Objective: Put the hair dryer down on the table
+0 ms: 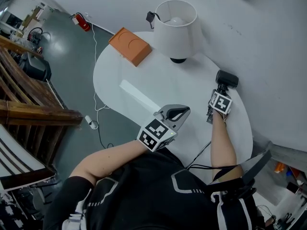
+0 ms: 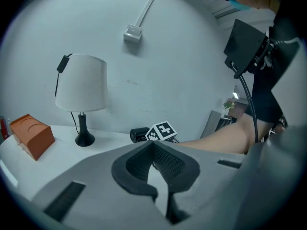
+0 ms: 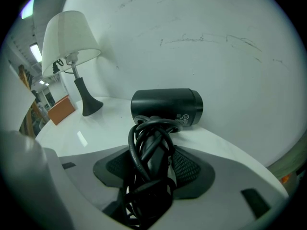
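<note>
The left hand-held gripper, nearest the lens, is closed: pad tips touch, nothing between them. It sits over the table, toward the 6 o'clock side. The right hand-held gripper is clamped on the cord-wrapped handle of the hair dryer, at the table's 2 o'clock edge by the wall. Lamp: 12 o'clock. Orange box: 11 o'clock.

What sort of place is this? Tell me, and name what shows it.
Likely a workshop or lab with a mock home corner: a round white table with a lamp and orange box, beside a grey floor with loose cables.
</note>
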`<state>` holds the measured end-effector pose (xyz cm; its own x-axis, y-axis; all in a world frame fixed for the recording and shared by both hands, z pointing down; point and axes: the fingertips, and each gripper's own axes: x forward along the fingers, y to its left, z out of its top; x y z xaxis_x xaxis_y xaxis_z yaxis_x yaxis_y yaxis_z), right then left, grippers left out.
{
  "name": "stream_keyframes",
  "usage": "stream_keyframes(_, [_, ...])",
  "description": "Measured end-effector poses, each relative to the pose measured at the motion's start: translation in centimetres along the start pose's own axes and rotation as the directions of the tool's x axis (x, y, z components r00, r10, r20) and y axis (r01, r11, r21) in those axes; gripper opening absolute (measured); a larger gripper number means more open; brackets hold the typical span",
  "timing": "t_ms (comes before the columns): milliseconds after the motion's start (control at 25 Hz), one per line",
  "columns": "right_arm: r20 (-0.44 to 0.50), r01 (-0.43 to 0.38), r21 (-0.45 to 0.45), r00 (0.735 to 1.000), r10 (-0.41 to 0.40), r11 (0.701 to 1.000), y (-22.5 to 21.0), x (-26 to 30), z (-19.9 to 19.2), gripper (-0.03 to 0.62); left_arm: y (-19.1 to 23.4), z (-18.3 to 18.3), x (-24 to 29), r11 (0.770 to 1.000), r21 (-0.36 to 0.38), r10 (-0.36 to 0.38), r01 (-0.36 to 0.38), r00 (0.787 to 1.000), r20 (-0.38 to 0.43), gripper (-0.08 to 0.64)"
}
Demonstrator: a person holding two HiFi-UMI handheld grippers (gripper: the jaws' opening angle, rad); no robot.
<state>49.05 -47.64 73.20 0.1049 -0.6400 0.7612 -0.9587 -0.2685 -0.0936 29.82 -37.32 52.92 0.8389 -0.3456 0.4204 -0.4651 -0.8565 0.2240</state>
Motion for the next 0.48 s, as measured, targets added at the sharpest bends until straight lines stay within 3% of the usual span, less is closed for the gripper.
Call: stream_keyframes(480, [-0.006,0.005,-0.017,1.000,-0.005,1.000,0.2,0.2,0.0,0.250,-0.6,-0.5,-1.8,1.000,0.008,-0.004,0.004,1.000,0.017,0.006])
